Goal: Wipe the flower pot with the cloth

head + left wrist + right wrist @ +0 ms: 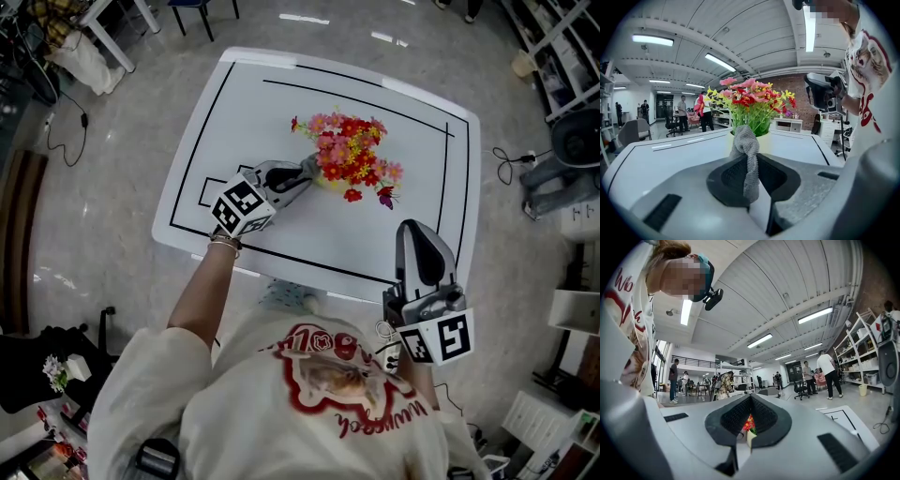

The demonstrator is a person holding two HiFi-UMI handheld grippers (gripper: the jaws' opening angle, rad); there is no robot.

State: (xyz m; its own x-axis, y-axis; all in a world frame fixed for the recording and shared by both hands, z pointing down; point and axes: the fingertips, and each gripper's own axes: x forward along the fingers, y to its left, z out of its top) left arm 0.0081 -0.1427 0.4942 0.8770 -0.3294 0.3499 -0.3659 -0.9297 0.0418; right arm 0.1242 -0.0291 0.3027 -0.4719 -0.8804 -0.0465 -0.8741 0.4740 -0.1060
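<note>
Flower pot point(327, 182) – pale, and packed with red, pink and yellow flowers point(352, 154) – stands about the middle of the white bench point(422, 197), inside its black marked lines. The grey cloth point(748, 157) meets the pot on its left near side. In the left gripper view its bunched top lies against the pot's wall just under the rim. The rest hangs down between the jaws of the left gripper point(302, 178), which are clamped on it. That gripper reaches in from the left and tilts slightly down toward the pot.

The right gripper point(413, 231) hangs at the bench's near right edge, well apart from the pot. Its jaws are together with nothing in them, and the flowers show only as a sliver beyond their tips.

The step in hand looks like the wipe itself, at or near its start. To do it well, the cloth's bunched end – not the hard jaw tips – should carry the contact. It should be drawn along the wall in short strokes with light pressure. The pot looks small and top-heavy under its flowers, so a firm sideways push could slide or tip it. Bracing it from the far right with the idle right gripper would probably help. The far side of the pot is hidden from the left gripper view, so reaching it would mean working round the pot.
</note>
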